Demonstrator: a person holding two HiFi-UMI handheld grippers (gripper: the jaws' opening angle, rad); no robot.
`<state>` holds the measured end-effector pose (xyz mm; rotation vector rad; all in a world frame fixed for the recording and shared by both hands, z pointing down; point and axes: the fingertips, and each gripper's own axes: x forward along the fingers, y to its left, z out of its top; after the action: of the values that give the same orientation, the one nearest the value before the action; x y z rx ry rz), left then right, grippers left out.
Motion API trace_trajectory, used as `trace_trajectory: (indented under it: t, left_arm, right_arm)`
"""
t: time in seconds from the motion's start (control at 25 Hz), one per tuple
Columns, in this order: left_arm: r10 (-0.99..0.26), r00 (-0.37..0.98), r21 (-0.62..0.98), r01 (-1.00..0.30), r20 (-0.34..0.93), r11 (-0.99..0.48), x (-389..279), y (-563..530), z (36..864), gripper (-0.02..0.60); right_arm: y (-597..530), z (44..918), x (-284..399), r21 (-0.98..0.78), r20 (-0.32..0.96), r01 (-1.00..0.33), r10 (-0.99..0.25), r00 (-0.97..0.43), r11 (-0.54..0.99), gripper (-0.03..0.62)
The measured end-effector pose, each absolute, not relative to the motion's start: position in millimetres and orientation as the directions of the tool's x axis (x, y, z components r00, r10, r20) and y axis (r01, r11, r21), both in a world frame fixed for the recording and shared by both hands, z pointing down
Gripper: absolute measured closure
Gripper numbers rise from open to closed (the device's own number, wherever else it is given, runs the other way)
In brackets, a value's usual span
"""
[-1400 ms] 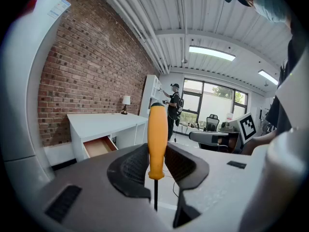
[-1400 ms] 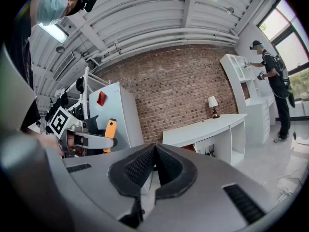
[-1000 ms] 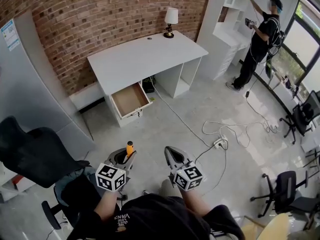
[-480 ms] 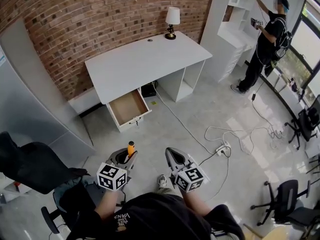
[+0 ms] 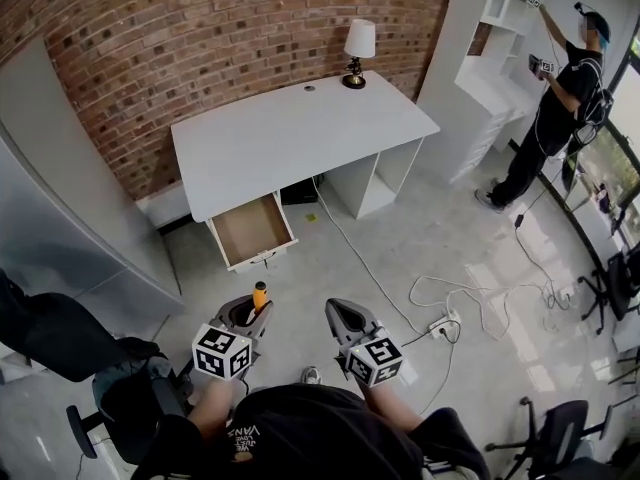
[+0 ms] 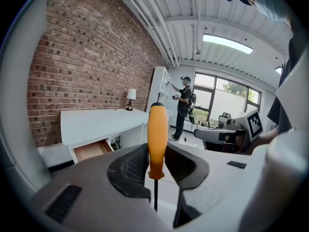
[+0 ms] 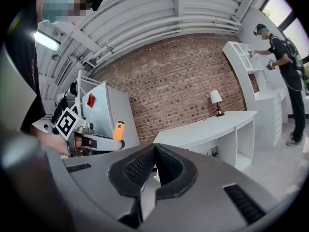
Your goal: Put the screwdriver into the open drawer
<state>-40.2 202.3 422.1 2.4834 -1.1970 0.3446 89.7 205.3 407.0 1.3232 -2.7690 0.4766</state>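
My left gripper (image 5: 250, 315) (image 6: 155, 164) is shut on a screwdriver (image 5: 259, 296) (image 6: 157, 139); its orange handle stands upright between the jaws and the thin shaft points down. My right gripper (image 5: 343, 319) (image 7: 155, 164) is shut with nothing in it, level with the left one. From the right gripper view the screwdriver (image 7: 118, 129) shows off to the left. The open drawer (image 5: 251, 229) (image 6: 91, 149), wood-lined and empty, sticks out from the left end of the white desk (image 5: 300, 133), some way ahead of both grippers across the floor.
A lamp (image 5: 357, 50) stands at the desk's back right corner. A cable and power strip (image 5: 441, 321) lie on the floor to the right. A black office chair (image 5: 70, 343) is at my left. A person (image 5: 565, 98) works at the white shelves at the far right.
The view has shifted: the desk and drawer now sit a little nearer and further right in the frame. Both grippers keep their pose, the screwdriver still held.
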Motion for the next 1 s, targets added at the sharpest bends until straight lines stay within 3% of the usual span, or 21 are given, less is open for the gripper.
trace_trajectory:
  t: [0.44, 1.0]
  left_arm:
    - [-0.706, 0.587, 0.233, -0.808, 0.397, -0.54, -35, 147, 442, 0.477]
    - [-0.56, 0.719, 0.266, -0.682, 0.411, -0.681, -62, 13, 458, 0.477]
  right_arm:
    - [151, 429, 95, -0.273, 0.19, -0.746, -0.726, -0.661, 0.607, 0.599]
    - [37, 432, 60, -0.263, 0.215, -0.859, -0.841, -0.496, 0.439, 0.599]
